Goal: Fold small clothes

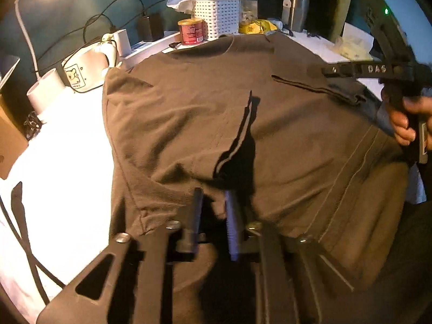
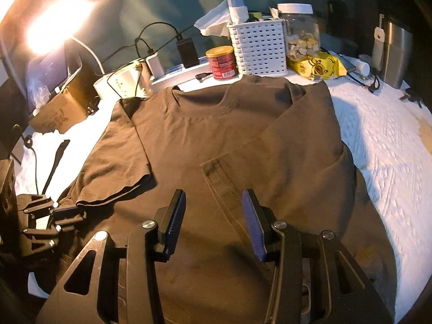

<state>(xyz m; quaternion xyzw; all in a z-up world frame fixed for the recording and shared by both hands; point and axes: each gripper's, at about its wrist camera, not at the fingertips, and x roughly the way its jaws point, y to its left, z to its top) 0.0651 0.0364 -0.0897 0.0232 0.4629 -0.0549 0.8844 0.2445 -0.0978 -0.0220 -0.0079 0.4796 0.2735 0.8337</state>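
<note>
The left gripper is pinching what looks like the brown T-shirt's hem; only the right wrist view shows the right gripper hovering with jaws apart.

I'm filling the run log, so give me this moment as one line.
stage: folding brown T-shirt | left claw: shut on T-shirt's near edge | right claw: open, above shirt, holding nothing | right sleeve folded in

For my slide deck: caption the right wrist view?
Open right gripper hovers over a brown T-shirt on white bedding.
</note>
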